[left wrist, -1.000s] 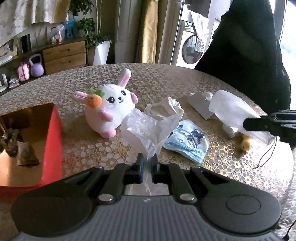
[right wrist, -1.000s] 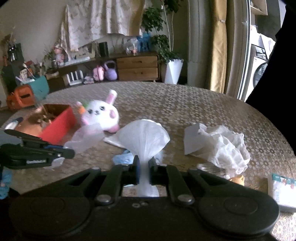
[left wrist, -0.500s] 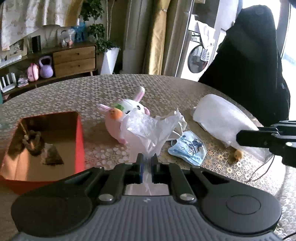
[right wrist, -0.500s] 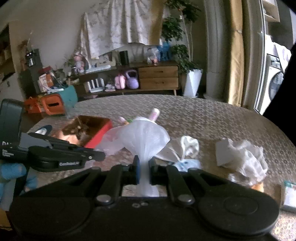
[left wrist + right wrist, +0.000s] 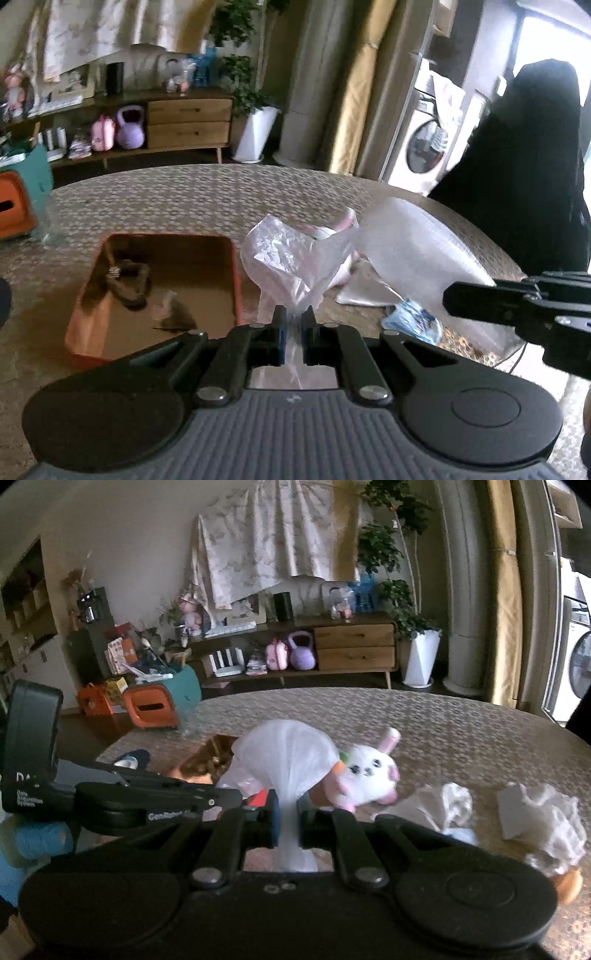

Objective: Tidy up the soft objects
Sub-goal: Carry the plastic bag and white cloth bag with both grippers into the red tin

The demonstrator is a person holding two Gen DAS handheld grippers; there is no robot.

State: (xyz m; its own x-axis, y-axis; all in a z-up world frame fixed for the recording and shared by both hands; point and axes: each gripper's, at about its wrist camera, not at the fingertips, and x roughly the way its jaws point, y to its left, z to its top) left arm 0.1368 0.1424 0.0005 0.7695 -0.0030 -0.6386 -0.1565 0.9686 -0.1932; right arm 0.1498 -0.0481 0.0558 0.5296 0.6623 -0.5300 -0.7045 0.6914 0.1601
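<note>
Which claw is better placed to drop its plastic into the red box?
Probably the left claw: its crumpled clear plastic bag hangs beside the red rectangular box, while the right claw sits farther off.

Home living room: sideboard [image 5: 354, 648], houseplant [image 5: 388, 554]

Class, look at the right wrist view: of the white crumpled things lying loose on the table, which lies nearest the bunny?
The smooth crumpled cloth, just right of the bunny; the textured crumpled tissue lies farther right.

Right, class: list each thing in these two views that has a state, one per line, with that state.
Left hand-held gripper: shut on a clear plastic bag.
Right hand-held gripper: shut on a white foam sheet.
Red box: open, a few small items inside.
Toy rabbit: lying on the table.
White paper: crumpled.
</note>
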